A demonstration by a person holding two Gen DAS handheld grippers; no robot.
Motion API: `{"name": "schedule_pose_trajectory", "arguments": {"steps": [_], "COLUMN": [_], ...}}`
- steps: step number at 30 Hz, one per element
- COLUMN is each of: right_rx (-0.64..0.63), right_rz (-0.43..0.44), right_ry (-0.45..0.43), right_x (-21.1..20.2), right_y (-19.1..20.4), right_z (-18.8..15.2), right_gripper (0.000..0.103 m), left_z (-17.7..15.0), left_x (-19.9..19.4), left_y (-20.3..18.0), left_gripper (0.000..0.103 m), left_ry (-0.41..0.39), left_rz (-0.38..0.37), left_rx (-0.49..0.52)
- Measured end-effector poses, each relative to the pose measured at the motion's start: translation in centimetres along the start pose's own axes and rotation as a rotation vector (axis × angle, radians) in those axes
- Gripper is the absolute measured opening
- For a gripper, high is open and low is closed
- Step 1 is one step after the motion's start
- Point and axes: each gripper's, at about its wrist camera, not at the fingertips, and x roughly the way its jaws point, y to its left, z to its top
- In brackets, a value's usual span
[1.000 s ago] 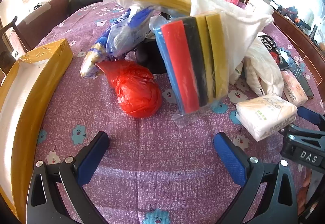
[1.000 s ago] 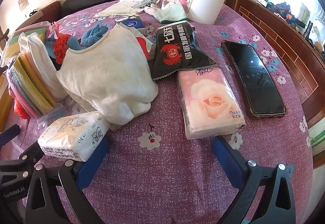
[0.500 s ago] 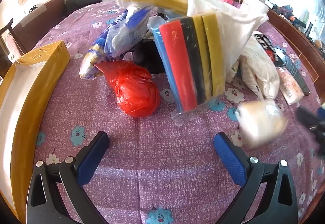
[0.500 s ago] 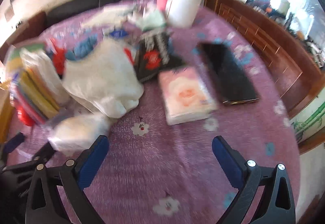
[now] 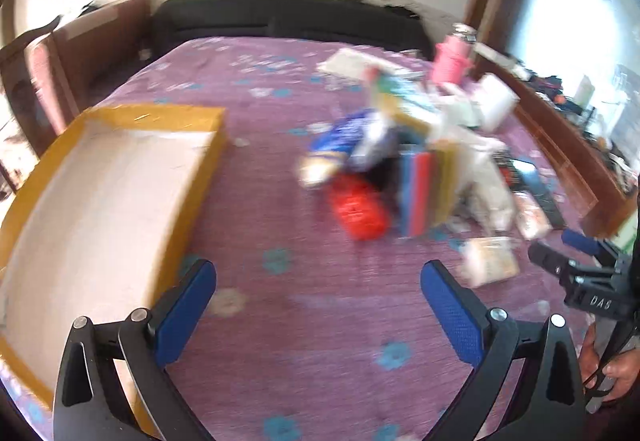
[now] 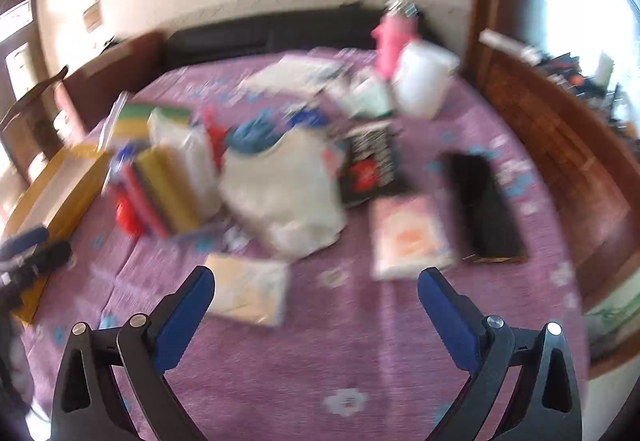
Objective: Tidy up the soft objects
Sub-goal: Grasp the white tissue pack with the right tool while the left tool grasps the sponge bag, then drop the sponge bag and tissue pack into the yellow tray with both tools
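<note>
Right hand-held gripper (image 6: 316, 295) hangs wide apart and empty, white tissue pack (image 6: 250, 295) on the bench just ahead beside its left finger, lying crosswise; left hand-held gripper (image 5: 318, 287), also spread empty, sits farther off

A table (image 5: 280, 321) covered by a purple flowered cloth was seen, blurred in both views. Directly on it lay a yellow-rimmed tray (image 5: 208, 161), a red bag (image 5: 360, 213), a white tissue pack (image 6: 248, 293), a pink tissue pack (image 6: 408, 233), a dark phone (image 6: 484, 209) and a white tub (image 6: 424, 81).
</note>
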Motion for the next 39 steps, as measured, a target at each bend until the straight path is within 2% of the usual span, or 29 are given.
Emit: {"name": "schedule_pose_trajectory", "arguments": {"steps": [4,9,14,19,24,25,26,27,28,30,34,39], "right_rx": [-0.006,-0.006,0.038,0.052,0.035,0.033,0.031,0.028,0.028,0.028,0.039,0.047], "right_rz": [0.041,0.056,0.090,0.105,0.103,0.104,0.104,0.104,0.104,0.102,0.100,0.115], "right_ry": [0.077,0.123,0.150,0.139,0.136,0.136,0.136,0.135,0.134,0.134,0.124,0.047], "right_x": [2.7,5.0,6.1,5.6,5.6,5.6,5.7,5.7,5.6,5.7,5.2,2.1], "right_y": [1.7,2.9,2.0,1.0,1.1,1.1,1.1,1.2,1.3,1.4,1.3,1.2], "right_z": [-0.4,-0.4,-0.7,-1.0,-1.0,-1.0,-1.0,-0.9,-0.9,-0.8,-0.7,-0.5], "right_gripper": [0.102,0.101,0.071,0.070,0.070,0.070,0.070,0.070,0.070,0.070,0.068,0.067], "left_z": [1.2,4.0,8.8,12.8,13.9,13.8,13.6,13.3,13.1,12.6,11.9,11.4], "left_x": [-0.5,-0.1,1.7,5.4,8.0,8.1,8.0,8.0,8.2,8.0,5.8,1.8], "left_y": [1.8,0.3,-1.4,-1.5,-2.5,-2.9,-3.3,-3.7,-4.1,-4.7,-5.1,-3.4], "left_gripper": [0.102,0.102,0.102,0.102,0.100,0.095,0.076,0.044,0.032,0.023,0.013,0.013], "left_ry": [0.003,-0.004,-0.045,-0.036,0.020,0.029,0.039,0.060,0.094,0.103,0.060,-0.008], "left_rz": [-0.013,-0.041,-0.089,-0.126,-0.144,-0.159,-0.185,-0.212,-0.259,-0.279,-0.296,-0.346], "left_rx": [-0.052,0.004,0.035,-0.013,0.006,0.021,0.039,0.055,0.068,0.077,0.082,0.045]}}
